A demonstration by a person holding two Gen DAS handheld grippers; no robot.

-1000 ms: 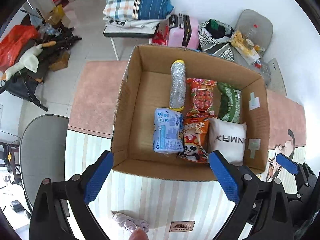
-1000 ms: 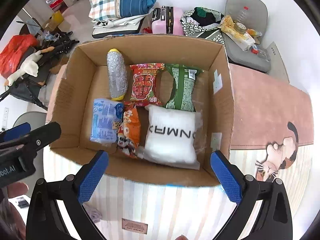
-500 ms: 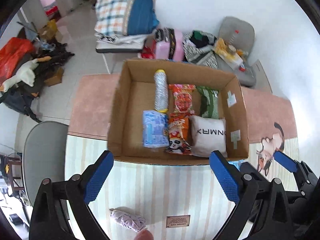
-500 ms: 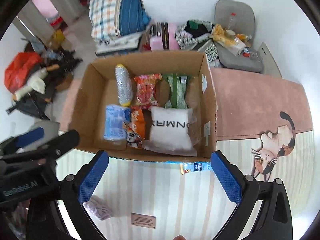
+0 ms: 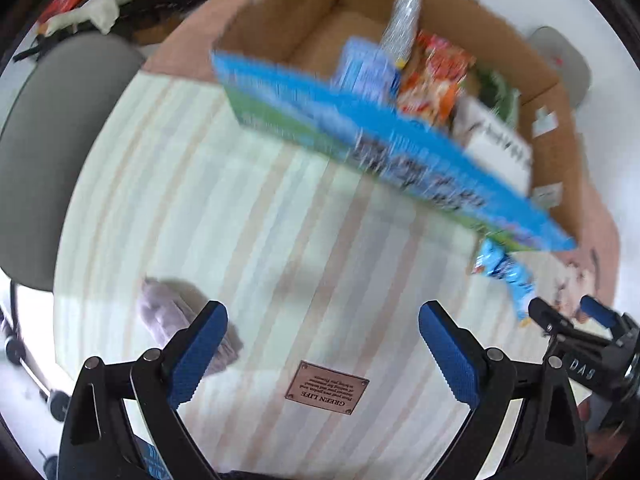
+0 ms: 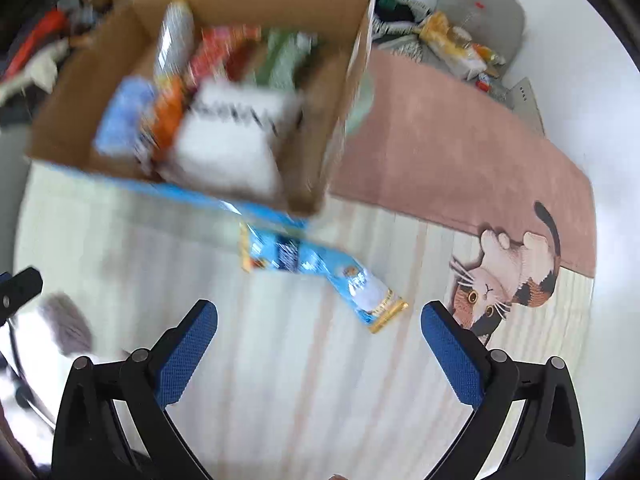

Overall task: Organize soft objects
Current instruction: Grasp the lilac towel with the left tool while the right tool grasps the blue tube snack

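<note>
A cardboard box stands on the striped mat and holds a white pillow pack, snack bags and a silver bottle. A blue snack packet lies on the mat in front of the box. A crumpled grey-lilac cloth lies at the left. My left gripper is open and empty, just right of the cloth. My right gripper is open and empty, just below the packet.
A grey chair stands at the left. A pink rug with a cat picture lies at the right. A small brown label is on the mat. Clutter lies on the floor behind the box.
Both grippers have dropped low and close to the mat. The box now looks nearer and blurred. The blue packet and the cloth have come into close view.
</note>
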